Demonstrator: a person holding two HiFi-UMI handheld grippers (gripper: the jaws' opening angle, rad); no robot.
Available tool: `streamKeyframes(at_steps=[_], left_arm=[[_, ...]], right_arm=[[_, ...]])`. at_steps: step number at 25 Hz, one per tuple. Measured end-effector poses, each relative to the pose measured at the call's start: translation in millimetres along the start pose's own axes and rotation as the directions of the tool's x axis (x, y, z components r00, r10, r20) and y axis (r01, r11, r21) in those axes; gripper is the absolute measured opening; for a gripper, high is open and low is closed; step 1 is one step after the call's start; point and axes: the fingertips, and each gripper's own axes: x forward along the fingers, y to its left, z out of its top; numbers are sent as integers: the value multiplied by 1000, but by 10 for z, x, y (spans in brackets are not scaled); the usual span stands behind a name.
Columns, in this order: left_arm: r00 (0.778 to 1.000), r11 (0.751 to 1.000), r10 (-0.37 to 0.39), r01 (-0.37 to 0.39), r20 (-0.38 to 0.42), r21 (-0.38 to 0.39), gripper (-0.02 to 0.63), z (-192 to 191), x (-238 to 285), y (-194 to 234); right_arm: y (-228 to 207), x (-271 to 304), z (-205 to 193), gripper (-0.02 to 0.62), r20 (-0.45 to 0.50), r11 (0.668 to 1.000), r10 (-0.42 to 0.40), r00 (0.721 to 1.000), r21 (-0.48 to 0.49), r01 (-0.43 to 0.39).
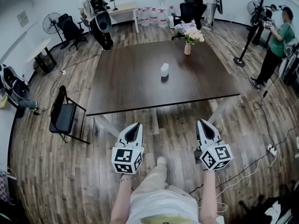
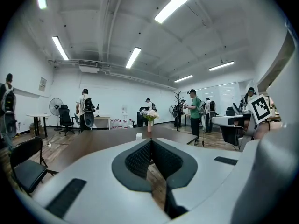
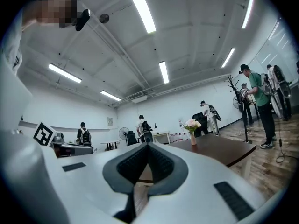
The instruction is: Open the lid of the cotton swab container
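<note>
Dark wood is forming the table [image 1: 140, 78], and the small white cotton swab container [image 1: 164, 70] is standing upright near its middle, with a vase of flowers [image 1: 188, 45] sitting further back. The left gripper [image 1: 135, 126] and right gripper [image 1: 202, 123] are hovering over the floor [image 1: 170, 127] short of the table's near edge, well apart from the container, each clenched tight on nothing. The container is showing too small to be sure, but its lid [image 1: 164, 66] seems closed.

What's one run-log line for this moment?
phase: not started | left gripper: shut, empty | right gripper: shut, empty | cotton swab container: on table, untouched
</note>
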Motion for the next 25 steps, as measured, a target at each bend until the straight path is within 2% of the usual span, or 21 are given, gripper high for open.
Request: streamKeyframes(at_steps=[18, 25], left_arm=[[997, 997, -76, 76, 21, -18, 21, 326, 1628, 419], [996, 996, -89, 90, 18, -28, 21, 358, 2062, 596]], right_arm=[[-730, 1286, 108, 21, -8, 999, -48, 999, -2, 48], [-925, 1656, 115, 21, -6, 997, -74, 997, -3, 74]])
